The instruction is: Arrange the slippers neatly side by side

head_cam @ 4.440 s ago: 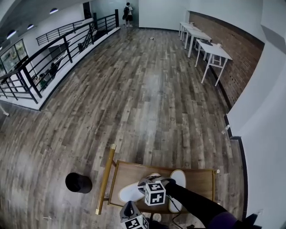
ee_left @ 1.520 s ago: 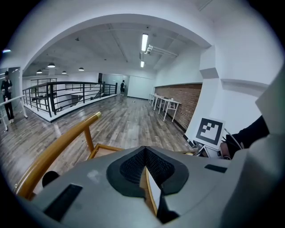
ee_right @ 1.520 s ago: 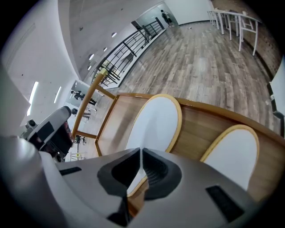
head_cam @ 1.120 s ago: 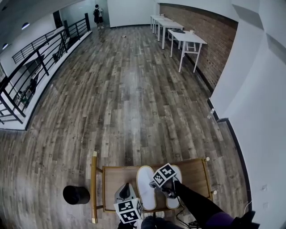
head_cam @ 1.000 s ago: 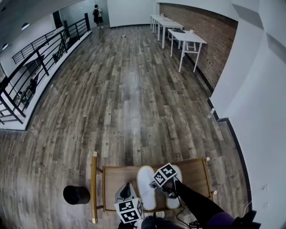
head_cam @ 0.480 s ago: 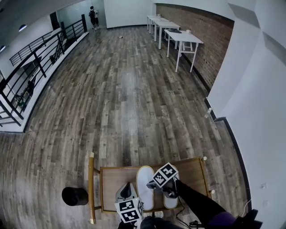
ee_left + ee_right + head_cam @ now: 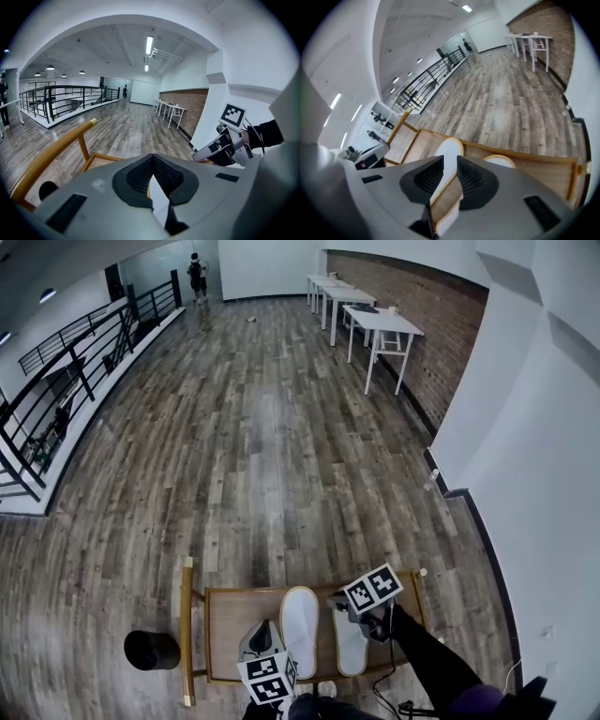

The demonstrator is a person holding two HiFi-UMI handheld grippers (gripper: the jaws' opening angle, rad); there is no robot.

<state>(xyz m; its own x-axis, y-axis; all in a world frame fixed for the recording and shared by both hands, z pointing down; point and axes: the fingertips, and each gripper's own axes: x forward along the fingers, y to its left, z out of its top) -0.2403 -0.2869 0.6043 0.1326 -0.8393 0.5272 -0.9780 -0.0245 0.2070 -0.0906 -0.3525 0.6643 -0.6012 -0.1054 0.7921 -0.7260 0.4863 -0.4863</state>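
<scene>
The right gripper (image 7: 336, 601), jaws just opened and holding nothing, hangs above the slippers (image 7: 300, 618) lying side by side on the table (image 7: 225, 634), closed left gripper (image 7: 263, 629) beside them; only a gentle nudge to level them seems needed.

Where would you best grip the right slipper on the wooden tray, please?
I'd take the right slipper at its near end, from the near side, with the right hand-held gripper, jaws across the thin edge. It lies flat, lengthwise, close beside the left slipper, leaving that end free.
</scene>
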